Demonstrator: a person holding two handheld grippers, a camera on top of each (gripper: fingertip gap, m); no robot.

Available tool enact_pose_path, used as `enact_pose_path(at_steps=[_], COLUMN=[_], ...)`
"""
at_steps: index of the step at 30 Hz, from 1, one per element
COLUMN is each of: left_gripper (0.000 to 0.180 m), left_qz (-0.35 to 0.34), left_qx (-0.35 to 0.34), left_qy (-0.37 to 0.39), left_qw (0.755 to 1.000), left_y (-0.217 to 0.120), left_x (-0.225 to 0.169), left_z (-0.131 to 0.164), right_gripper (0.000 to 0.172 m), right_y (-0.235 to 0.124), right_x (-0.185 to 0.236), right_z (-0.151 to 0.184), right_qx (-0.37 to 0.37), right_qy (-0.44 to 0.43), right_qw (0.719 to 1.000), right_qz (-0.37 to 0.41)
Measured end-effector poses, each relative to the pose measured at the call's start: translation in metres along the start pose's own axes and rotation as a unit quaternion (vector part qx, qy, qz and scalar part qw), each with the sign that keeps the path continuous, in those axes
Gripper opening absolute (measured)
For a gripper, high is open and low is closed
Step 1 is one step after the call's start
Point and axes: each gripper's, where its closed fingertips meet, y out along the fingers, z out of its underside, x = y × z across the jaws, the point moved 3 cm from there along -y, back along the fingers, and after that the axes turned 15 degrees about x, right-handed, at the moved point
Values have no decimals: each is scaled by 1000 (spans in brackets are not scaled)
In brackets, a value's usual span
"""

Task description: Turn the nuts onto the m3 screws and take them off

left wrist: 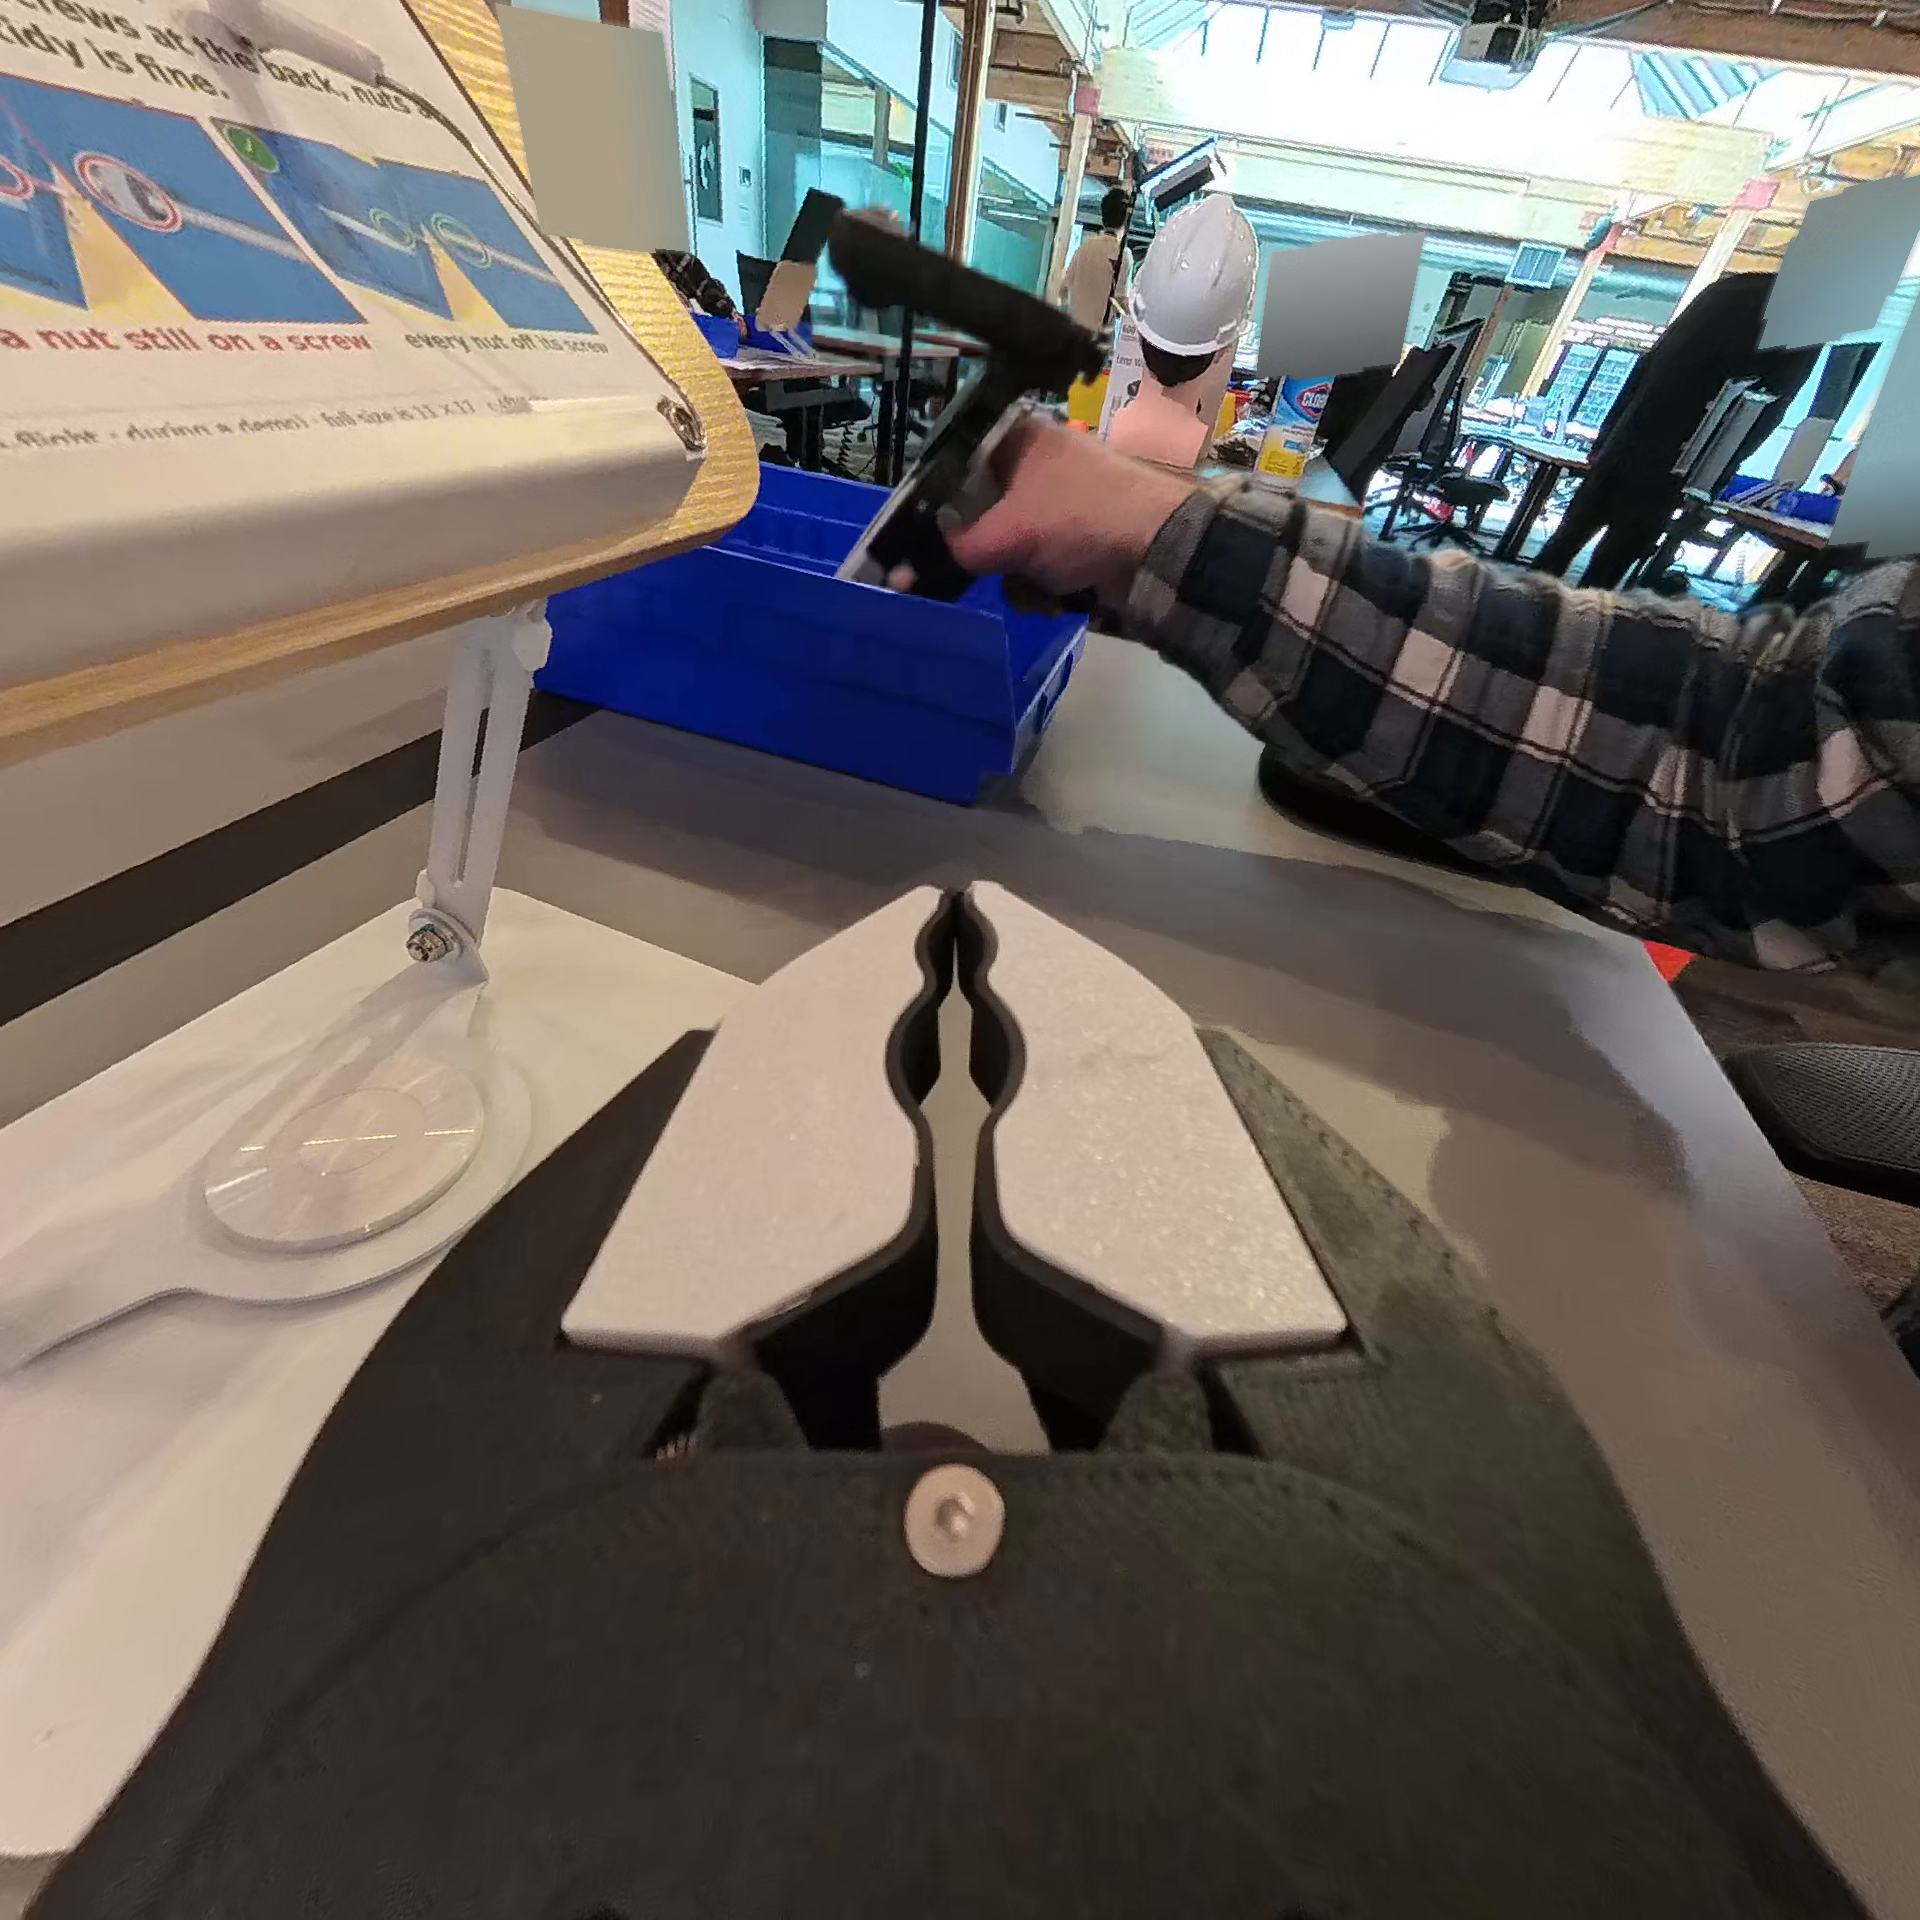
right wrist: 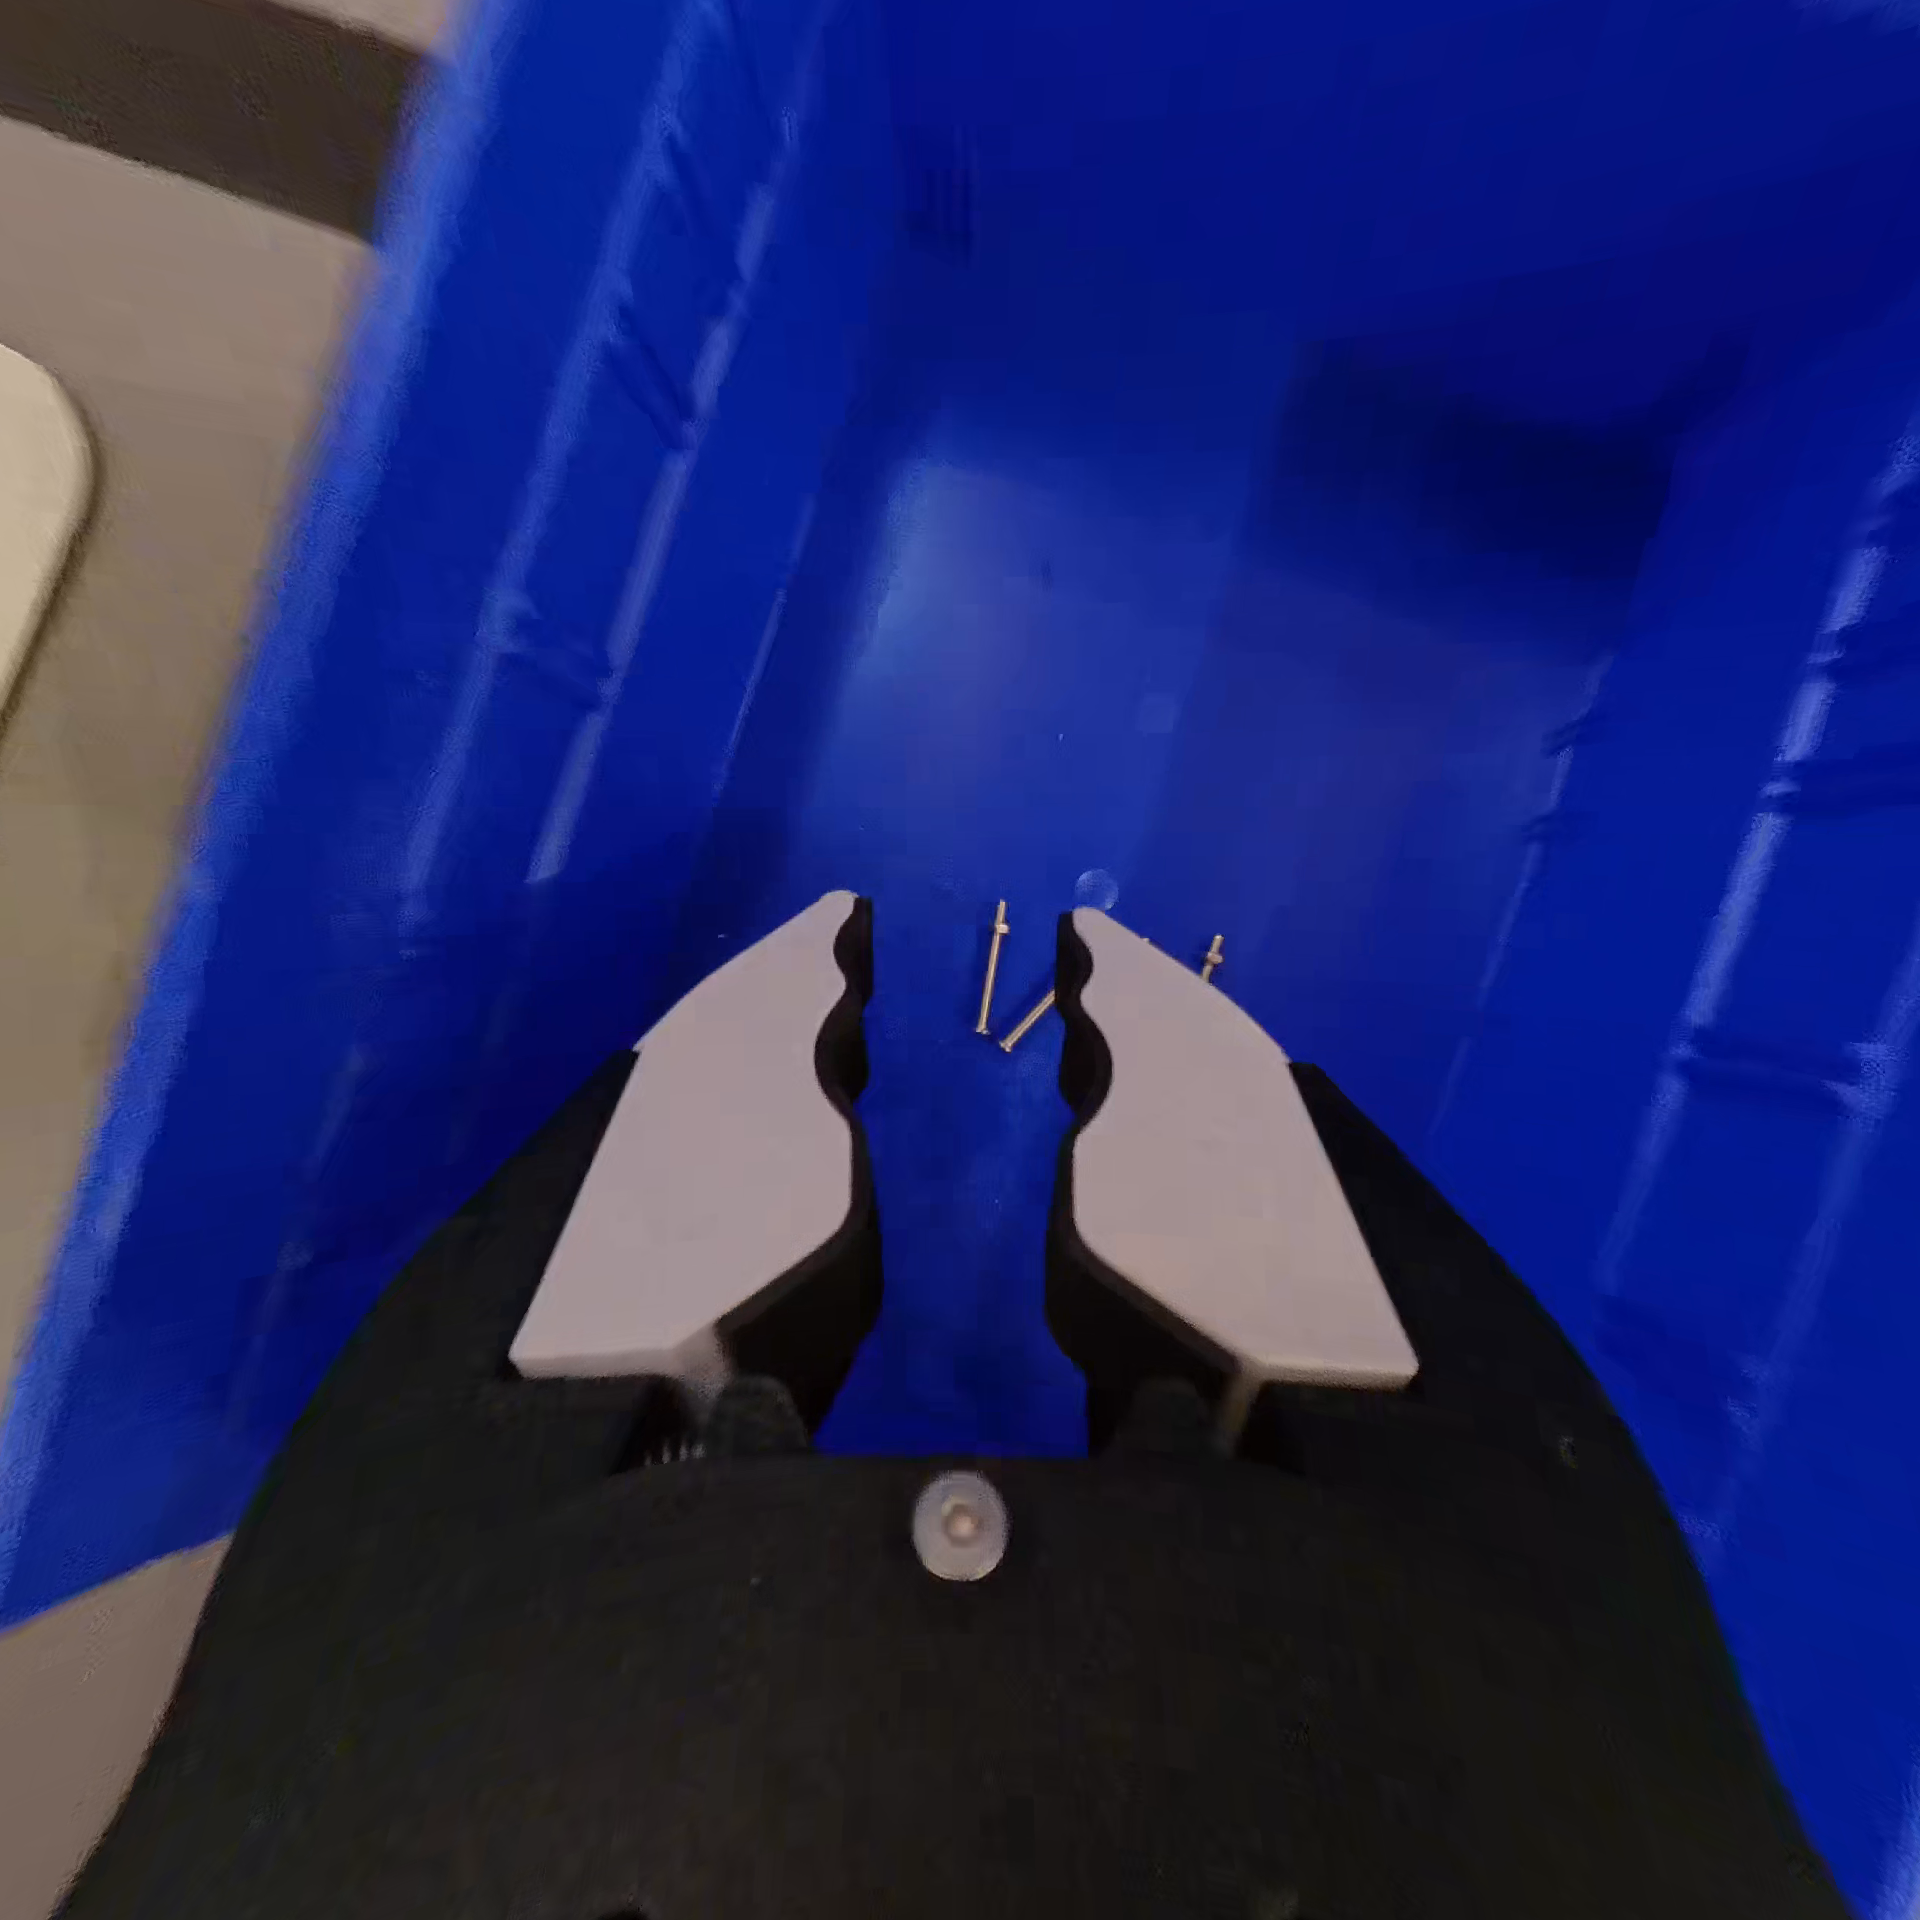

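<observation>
The left gripper (left wrist: pixel 958 902) hovers low over the grey table (left wrist: pixel 1299 935), tips pressed together on nothing, a white stand (left wrist: pixel 457 810) at its left. The right gripper (right wrist: pixel 964 920) reaches into the blue bin (right wrist: pixel 623 520) at the far side, jaws apart and gripping nothing. Thin brass screws (right wrist: pixel 989 966) lie on the bin floor between and just right of its fingers.

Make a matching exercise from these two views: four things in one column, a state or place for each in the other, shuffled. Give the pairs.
1. left gripper
2. right gripper
3. screws
4. sign stand

A. lying on the bin floor
B. open, inside the bin
C. jaws shut, nothing between them
D. on the white mat, left of the shut gripper

Pairs: 1-C, 2-B, 3-A, 4-D
</observation>
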Motion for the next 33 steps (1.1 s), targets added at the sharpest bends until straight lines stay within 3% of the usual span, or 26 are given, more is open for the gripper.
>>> enact_pose_path(at_steps=[8, 15, 17, 20, 24, 29, 33], left_gripper=[0, 1, 12, 27, 43, 68, 87], left_qz=[-3, -50, -87, -171, -305, -467, -551], left_qx=[5, 13, 6, -10, -17, -7, 14], left_qy=[10, 17, 8, -3, -5, -32, -107], left_qw=[1000, 999, 996, 985, 952, 884, 828], left_y=[2, -1, -15, -59, -143, -270, -359], left_x=[-3, -5, 0, 16, 35, 56, 82], left_z=[1, 3, 0, -4, -7, 8, 47], right_gripper=[26, 30, 32, 37, 53, 74, 83], right_y=[-94, -130, -137, -150, -163, -173, -159], right_x=[27, 31, 28, 18, -7, -38, -61], right_z=[31, 81, 92, 104, 114, 126, 135], right_qx=[-136, -192, -202, -223, -250, -266, -247], right_qy=[-46, -48, -50, -39, -19, 11, 31], right_qw=[989, 975, 972, 967, 957, 948, 952], right_qz=[47, 103, 112, 121, 145, 176, 180])
